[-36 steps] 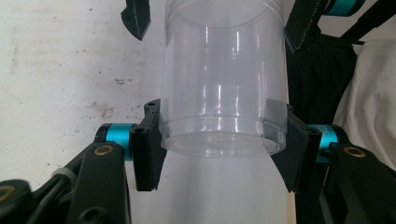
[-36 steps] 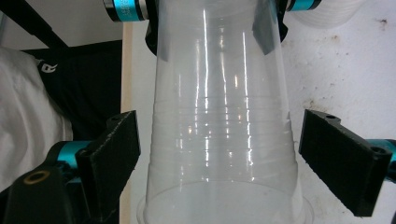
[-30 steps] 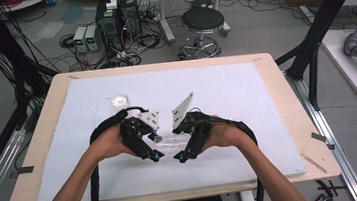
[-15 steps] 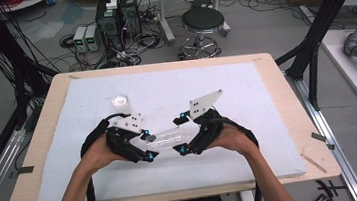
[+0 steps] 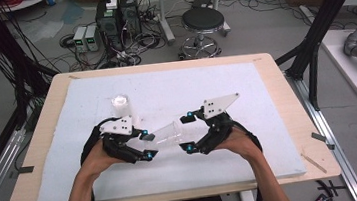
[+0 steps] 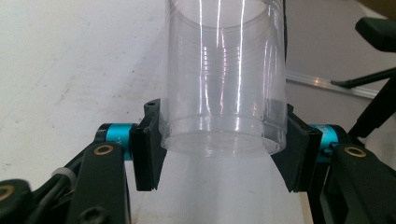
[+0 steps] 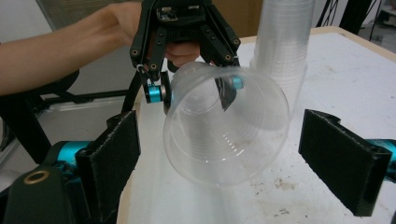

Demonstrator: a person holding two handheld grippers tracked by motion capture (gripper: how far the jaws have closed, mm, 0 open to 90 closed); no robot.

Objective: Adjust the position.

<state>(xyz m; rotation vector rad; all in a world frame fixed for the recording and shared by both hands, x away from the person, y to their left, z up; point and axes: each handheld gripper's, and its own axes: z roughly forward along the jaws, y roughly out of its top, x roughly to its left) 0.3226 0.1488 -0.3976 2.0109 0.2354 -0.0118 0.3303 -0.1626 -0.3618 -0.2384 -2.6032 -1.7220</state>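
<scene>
The left gripper clamped a clear cup's base (held sideways above the worktop); the right gripper stood open at its rim, probably needing to close next.

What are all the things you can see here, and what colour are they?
Clear cup: one, see-through plastic, on its side above the mat, base clamped by the left gripper.
Cup stack: one, clear, upright on the mat behind the left gripper.
Mat: one, white, covering the table.
Table: one, light wood.
Stool: one, black seat, on the floor beyond the table.
Left gripper: black with blue parts, shut on the cup's base.
Right gripper: black, jaws open either side of the cup's mouth.
</scene>
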